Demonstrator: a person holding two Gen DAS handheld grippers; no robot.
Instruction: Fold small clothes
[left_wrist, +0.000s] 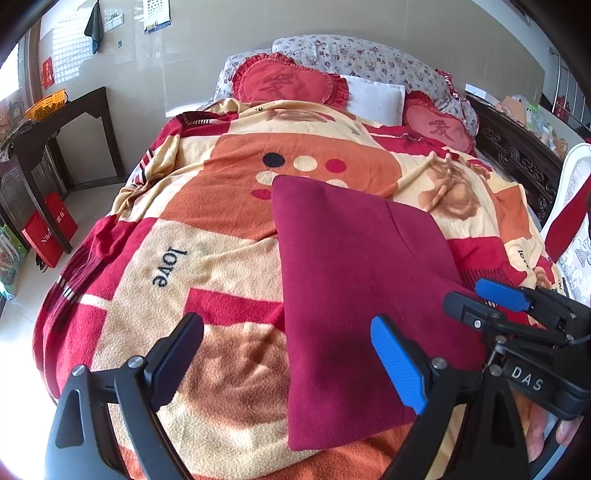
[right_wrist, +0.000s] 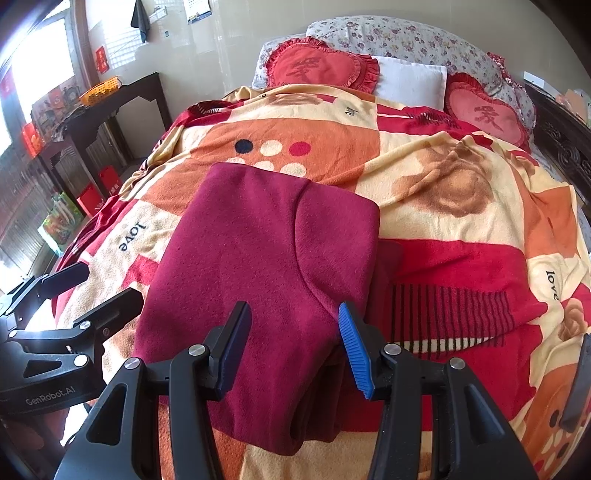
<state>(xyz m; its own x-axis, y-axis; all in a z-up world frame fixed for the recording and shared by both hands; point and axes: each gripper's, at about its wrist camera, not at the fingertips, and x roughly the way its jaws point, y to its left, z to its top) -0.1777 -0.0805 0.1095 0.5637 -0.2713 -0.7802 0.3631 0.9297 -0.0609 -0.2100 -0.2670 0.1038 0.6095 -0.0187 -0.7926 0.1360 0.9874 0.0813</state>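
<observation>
A folded maroon knit garment (left_wrist: 354, 280) is lying flat on a bed, resting on a fleece blanket (left_wrist: 207, 229) patterned in red, orange and cream blocks with the word "love" printed on it. The garment is sitting in the near half of the bed, its long side running away toward the headboard. The left gripper (left_wrist: 291, 362) is hovering over the garment's near left edge with its jaws standing wide apart, one black finger over the blanket and one blue-padded finger over the cloth, gripping nothing. The right gripper (right_wrist: 295, 350) is hanging above the garment's near right part, its jaws partly apart with the maroon cloth showing between them; the pads are not pressing on it. At the far end of the bed, two red heart-shaped cushions (left_wrist: 291, 83) are leaning against floral pillows (left_wrist: 354, 55), with a white pillow (left_wrist: 375, 98) between the hearts. To the left of the bed, a dark wooden side table (left_wrist: 74, 110) is carrying an orange basket (left_wrist: 46, 104), and red gift bags (left_wrist: 50, 232) are standing on the floor beside it
</observation>
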